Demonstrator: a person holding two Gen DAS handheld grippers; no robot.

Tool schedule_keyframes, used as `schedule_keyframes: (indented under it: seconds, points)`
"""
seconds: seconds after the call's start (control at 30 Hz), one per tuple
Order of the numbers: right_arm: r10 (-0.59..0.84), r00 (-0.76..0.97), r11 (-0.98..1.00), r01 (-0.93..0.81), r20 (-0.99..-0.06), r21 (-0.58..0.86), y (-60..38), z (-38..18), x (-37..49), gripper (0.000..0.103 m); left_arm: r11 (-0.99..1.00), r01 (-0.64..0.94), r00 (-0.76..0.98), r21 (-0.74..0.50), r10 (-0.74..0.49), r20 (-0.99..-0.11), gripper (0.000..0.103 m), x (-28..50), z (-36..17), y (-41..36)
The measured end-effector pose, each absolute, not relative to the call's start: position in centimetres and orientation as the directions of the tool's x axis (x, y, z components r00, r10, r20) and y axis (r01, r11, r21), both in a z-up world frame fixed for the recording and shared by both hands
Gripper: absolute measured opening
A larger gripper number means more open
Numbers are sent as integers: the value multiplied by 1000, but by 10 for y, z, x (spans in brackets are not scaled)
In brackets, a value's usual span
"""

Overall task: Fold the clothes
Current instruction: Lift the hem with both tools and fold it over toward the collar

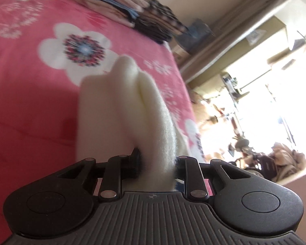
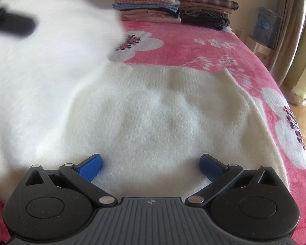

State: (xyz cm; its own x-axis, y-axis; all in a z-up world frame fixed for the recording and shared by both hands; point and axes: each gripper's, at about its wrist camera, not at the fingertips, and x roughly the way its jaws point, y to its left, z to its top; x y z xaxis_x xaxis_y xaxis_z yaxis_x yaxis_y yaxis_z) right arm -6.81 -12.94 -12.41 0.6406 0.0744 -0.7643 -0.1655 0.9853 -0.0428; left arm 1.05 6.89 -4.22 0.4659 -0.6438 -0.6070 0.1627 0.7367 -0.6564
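My left claw (image 1: 156,163) is clamped tight on a raised fold of the white fluffy sweater (image 2: 153,110). My right claw (image 2: 151,166) gapes wide, empty, just above the sweater spread on the pink flowered bed (image 2: 224,47).

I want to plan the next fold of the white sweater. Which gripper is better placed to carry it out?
Left. The left gripper is shut on the white sweater, lifting part of it. The right gripper is open above the flat part, holding nothing.

One white sweater (image 2: 153,112), two stacks of folded clothes (image 2: 173,8) (side by side), one pink blanket (image 2: 193,49)
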Motion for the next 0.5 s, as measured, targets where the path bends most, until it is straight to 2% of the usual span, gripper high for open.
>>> schedule_keyframes:
  seconds: [0.23,0.5]
  points:
    - [90,658,981,-189,-748,-49,-132,-127,-70,103,699,195,376,-688,-701,-606,21,30,-59,23]
    - [112,679,975,-216,-726,-51,-137,-129,-73,103,688,180,333,-704,-715,-614,21,43,-69,8]
